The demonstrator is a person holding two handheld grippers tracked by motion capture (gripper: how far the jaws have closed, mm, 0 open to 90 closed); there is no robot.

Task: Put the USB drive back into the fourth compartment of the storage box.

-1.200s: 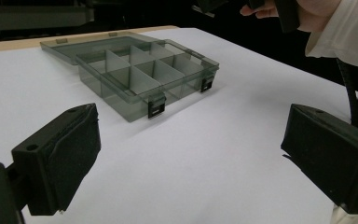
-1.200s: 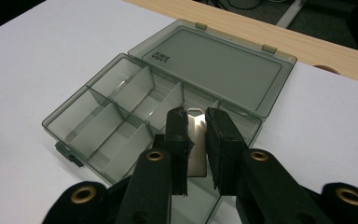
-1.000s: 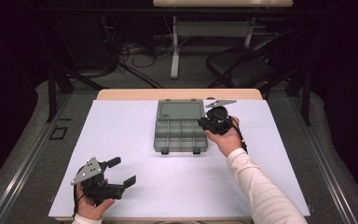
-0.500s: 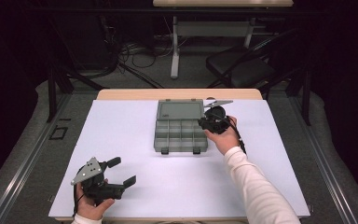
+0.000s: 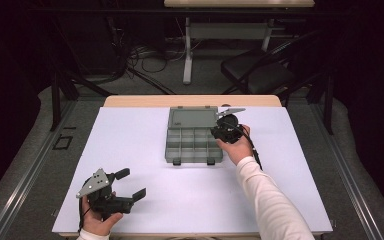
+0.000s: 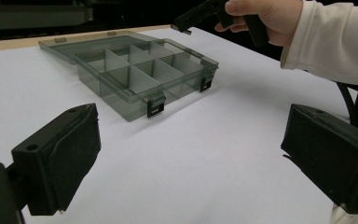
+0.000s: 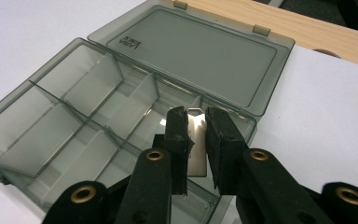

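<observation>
I see a dark room: grey floor (image 5: pixel 25 165), a black chair (image 5: pixel 260 75) and tangled cables (image 5: pixel 140 55) beyond the desk's (image 5: pixel 190 101) far edge.

Organizer box (image 5: pixel 194 144) is sitting upper centre of the high view, its lid (image 5: pixel 193 118) lying open flat behind it and taking up the sheet toward the far edge. Right gripper (image 5: pixel 223 131) is hovering at the box's right compartments, clamping a small metal plate (image 7: pixel 196 140); its forearm (image 5: pixel 265 195) is cutting diagonally across the lower right. Left gripper (image 5: pixel 130 184) is sitting lower left, jaws spread wide. The white sheet (image 5: pixel 145 150) between left gripper and box is lying open, as is the far right strip.
</observation>
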